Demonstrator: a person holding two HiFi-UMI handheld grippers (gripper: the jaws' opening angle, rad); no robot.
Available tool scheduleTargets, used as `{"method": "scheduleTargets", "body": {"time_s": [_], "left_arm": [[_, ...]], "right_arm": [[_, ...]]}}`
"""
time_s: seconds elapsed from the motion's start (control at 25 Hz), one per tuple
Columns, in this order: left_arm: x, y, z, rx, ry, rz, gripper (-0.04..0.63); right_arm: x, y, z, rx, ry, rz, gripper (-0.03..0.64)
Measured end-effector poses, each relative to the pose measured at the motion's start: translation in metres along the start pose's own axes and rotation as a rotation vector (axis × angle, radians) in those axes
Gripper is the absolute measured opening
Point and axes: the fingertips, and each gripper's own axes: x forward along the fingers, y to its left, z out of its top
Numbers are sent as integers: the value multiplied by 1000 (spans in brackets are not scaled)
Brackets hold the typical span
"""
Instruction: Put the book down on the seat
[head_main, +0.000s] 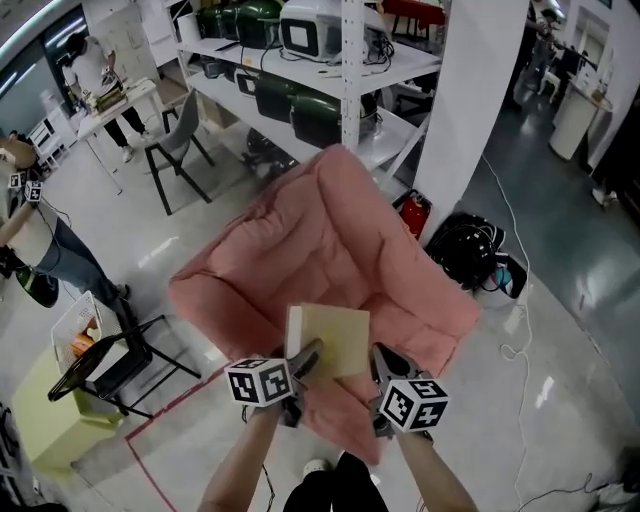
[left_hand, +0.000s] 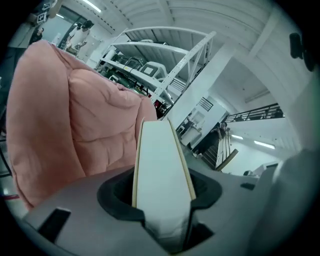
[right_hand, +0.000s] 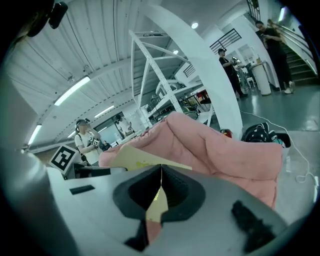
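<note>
Over the pink seat at lower centre, the left gripper is clamping wide-set fingers on the book, the right gripper pinching its cover, fingers almost together, its near edge hidden behind them.

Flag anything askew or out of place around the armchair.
Nothing stands out: no spill or damage. The pink armchair is just creased; the book, held by the left gripper and right gripper, looks intact.
</note>
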Motion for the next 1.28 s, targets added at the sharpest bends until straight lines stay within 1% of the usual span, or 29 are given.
{"method": "scheduleTargets", "body": {"time_s": [0.12,0.24,0.32,0.48,0.68,0.84,0.92,1.0,1.04,1.08,1.12,1.2,1.28], "left_arm": [[33,20,-11,2,57,6,232],[66,41,-19,-22,102,3,232],[84,55,-25,-22,128,17,232],[110,84,-38,-11,176,64,232],[136,117,-59,-44,251,102,233],[144,141,-73,-56,296,180,235],[144,152,-75,-79,301,223,239],[141,162,-72,-103,282,271,247],[139,164,-70,-109,269,286,272],[136,165,-69,-114,257,286,315],[133,163,-67,-116,248,277,329],[124,157,-62,-106,230,267,339],[112,151,-52,-81,199,276,344]], "right_arm": [[23,-15,-10,22,16,8,12],[43,-30,-20,55,22,10,12],[55,-39,-27,71,28,7,12],[74,-53,-36,86,35,11,12],[87,-63,-37,68,25,0,12],[91,-62,-43,76,29,11,12],[92,-63,-43,66,28,5,12],[91,-64,-44,61,31,0,12],[91,-63,-44,61,32,0,12],[90,-61,-43,60,32,0,12],[89,-59,-41,56,28,0,12],[85,-54,-36,48,21,4,12],[81,-48,-31,47,15,9,12]]}}
